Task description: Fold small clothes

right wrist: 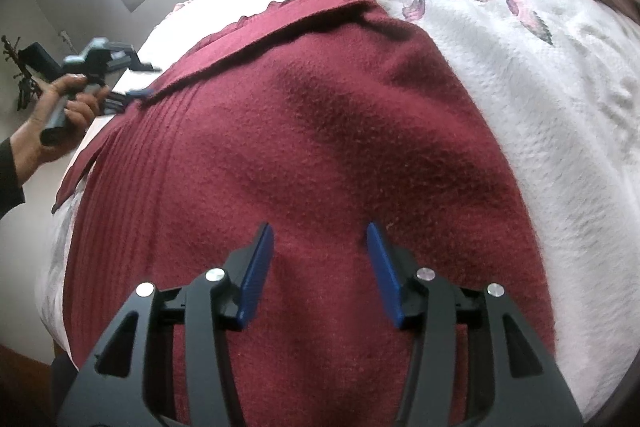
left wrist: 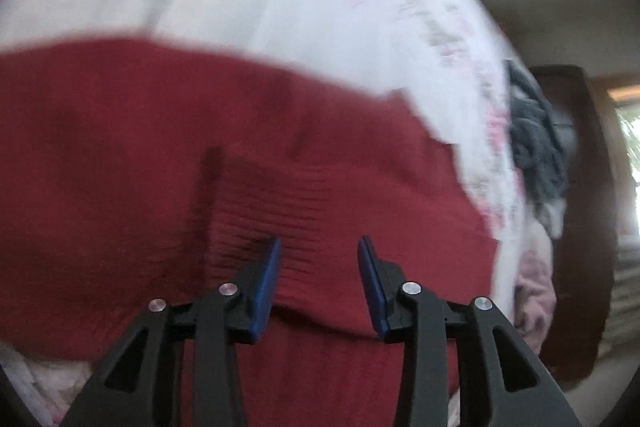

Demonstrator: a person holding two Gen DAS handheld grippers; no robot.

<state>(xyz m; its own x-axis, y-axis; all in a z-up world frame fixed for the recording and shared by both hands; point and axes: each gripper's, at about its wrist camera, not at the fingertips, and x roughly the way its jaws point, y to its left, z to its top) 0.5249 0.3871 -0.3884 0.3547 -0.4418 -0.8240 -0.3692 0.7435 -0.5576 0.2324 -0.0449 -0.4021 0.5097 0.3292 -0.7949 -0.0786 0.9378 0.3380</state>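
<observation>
Sweater (right wrist: 320,131) flat on bed (right wrist: 520,75), both hand-held grippers, left (left wrist: 319,283) and right (right wrist: 320,275), parted and holding nothing; ribbed hem toward 9 o'clock likely to slip or bunch if pinched through only one layer.
</observation>
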